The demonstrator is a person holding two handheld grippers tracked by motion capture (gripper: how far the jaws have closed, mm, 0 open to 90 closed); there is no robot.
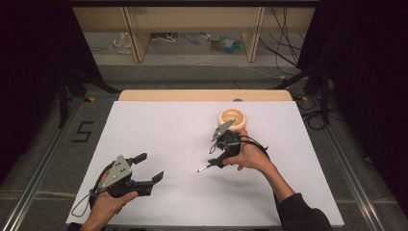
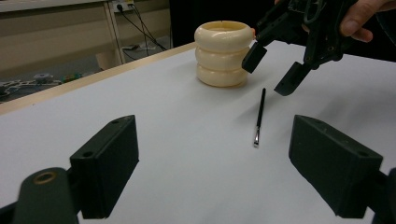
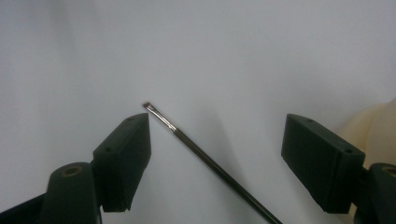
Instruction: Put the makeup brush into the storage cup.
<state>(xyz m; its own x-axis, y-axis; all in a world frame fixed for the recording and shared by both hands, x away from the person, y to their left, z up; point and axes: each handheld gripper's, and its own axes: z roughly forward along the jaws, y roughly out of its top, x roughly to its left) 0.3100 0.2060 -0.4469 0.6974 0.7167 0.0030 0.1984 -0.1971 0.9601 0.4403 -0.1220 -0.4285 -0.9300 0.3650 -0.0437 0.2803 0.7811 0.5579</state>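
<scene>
My left gripper [image 1: 153, 169] sits nearest me, at about 7 o'clock on the white table [image 1: 159, 125], its jaws spread wide with nothing between them. In the left gripper view those jaws rise from the bottom edge, and their lower parts are cut off by the frame.

Farther out, right of centre, my right gripper [image 1: 217, 160] hangs over the brush [image 1: 206, 168], tips pointing down at it. Its jaws stand wide apart and press on nothing; the brush lies flat on the table between them. In the high view my hand [image 1: 249, 156] and the gripper body hide most of the handle, so just the pale tip end pokes out toward 8 o'clock. In the right gripper view the brush [image 3: 205, 158] runs on a slant from its small flat bristle tip near the left jaw down to the bottom edge, where the handle is cut off. Any lettering on the thin dark handle is too fine to make out.

From the left gripper view the brush [image 2: 259, 115] has its long axis running away toward the holder [image 2: 222, 53], metal end nearer me, dark handle end farther.

The cream ribbed holder [image 1: 233, 118] stands upright at about 1 o'clock, just beyond my right hand. Its near side is partly covered by the gripper's grey plate [image 1: 222, 129].

On the floor at 9 o'clock, off the table, a dark mark reads "5" [image 1: 82, 131].
</scene>
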